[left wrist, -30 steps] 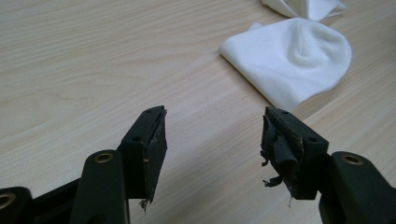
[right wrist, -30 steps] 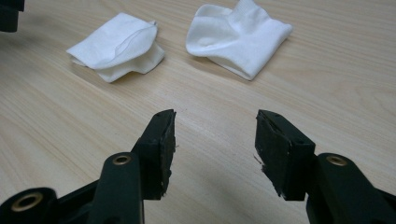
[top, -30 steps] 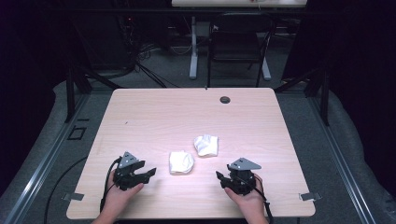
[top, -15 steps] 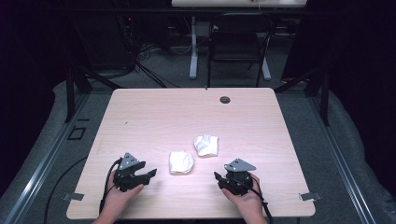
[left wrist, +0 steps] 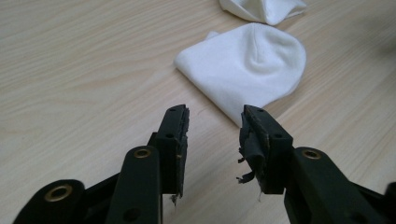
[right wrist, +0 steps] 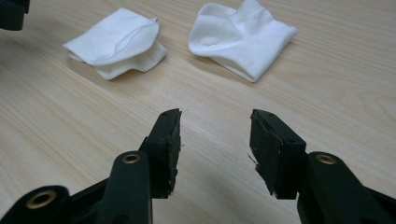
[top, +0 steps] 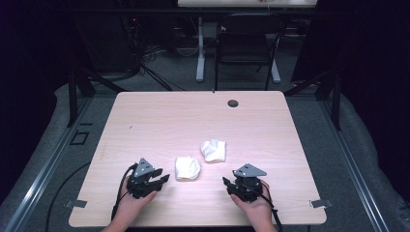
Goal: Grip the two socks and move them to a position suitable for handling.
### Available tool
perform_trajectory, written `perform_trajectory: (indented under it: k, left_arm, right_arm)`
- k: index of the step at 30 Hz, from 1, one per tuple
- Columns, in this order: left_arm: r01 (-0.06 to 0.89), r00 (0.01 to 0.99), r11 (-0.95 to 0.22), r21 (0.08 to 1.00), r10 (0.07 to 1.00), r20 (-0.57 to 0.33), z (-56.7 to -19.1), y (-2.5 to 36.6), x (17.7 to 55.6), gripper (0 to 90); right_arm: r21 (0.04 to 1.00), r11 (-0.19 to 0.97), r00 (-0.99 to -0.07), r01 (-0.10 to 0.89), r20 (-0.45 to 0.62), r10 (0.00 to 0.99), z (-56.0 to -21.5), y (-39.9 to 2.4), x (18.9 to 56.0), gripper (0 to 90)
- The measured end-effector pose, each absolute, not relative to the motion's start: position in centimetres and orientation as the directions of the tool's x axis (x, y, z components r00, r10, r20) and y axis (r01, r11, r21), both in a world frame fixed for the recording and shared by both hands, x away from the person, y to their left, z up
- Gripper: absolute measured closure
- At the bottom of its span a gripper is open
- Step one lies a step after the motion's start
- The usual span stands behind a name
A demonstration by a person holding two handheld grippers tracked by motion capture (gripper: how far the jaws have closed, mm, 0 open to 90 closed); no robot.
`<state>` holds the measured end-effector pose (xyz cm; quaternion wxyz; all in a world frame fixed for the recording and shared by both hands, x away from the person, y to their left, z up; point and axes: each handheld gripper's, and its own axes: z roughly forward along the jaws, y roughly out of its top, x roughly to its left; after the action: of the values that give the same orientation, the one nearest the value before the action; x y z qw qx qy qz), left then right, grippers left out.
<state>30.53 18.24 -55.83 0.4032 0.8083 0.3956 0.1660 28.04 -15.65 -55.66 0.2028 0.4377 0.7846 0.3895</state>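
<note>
two folded white socks on a light wooden table (top: 145, 121). near sock (top: 187, 167) lying flat, a little toward the person's edge, just left of table centre. far sock (top: 213, 150) just beyond it and to its right, close beside but apart, no overlap seen from the high view.

left gripper (top: 159, 180) held low at the near-left of the table, aimed at the near sock, tips just short of its left edge. in the left gripper view: jaws parted, nothing between them, bare wood in the gap; near sock (left wrist: 247, 65) right ahead of the tips, its nearest corner just beside the right jaw, contact not certain. jaws have just been closing, still with a clear gap. not gripping anything.

right gripper (top: 227, 183) at the near-right, resting in the right hand (top: 254, 205), well short of both socks. in the right gripper view: jaws spread wide, empty, wood between; have just been closing slightly. far sock (right wrist: 240, 37) ahead and a bit right, near sock (right wrist: 116, 42) ahead to the left, both well apart from the tips.

left hand (top: 130, 205) entering from the bottom edge. small dark round fitting (top: 233, 103) near the far edge of the table. black chair (top: 244, 46) on the floor beyond.
</note>
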Motion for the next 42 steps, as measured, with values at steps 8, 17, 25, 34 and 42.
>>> perform_trajectory:
  k: [8, 17, 25, 34, 42]
  left_arm:
    - [0.493, 0.646, -0.383, 0.781, 0.763, -0.033, -55.7, 15.9, 31.9, 83.1]
    - [0.491, 0.660, -0.407, 0.770, 0.751, -0.024, -56.0, 13.7, 33.2, 87.5]
    - [0.520, 0.647, -0.406, 0.752, 0.762, -0.036, -56.8, 12.8, 33.9, 81.7]
    - [0.525, 0.664, -0.450, 0.722, 0.747, -0.017, -57.4, 12.5, 33.9, 89.6]
    - [0.518, 0.680, -0.462, 0.720, 0.733, -0.018, -57.8, 12.4, 33.6, 90.0]
  right_arm:
    - [0.791, 0.309, -0.536, 0.528, 0.028, 0.843, -55.6, -15.7, 27.9, 53.0]
    - [0.792, 0.311, -0.545, 0.526, 0.033, 0.838, -55.5, -15.7, 27.9, 52.9]
    - [0.793, 0.307, -0.546, 0.525, 0.037, 0.837, -55.5, -15.7, 27.9, 52.7]
    - [0.795, 0.304, -0.545, 0.524, 0.039, 0.837, -55.6, -15.5, 27.9, 52.6]
    - [0.792, 0.313, -0.553, 0.524, 0.037, 0.832, -55.5, -15.5, 28.0, 52.5]
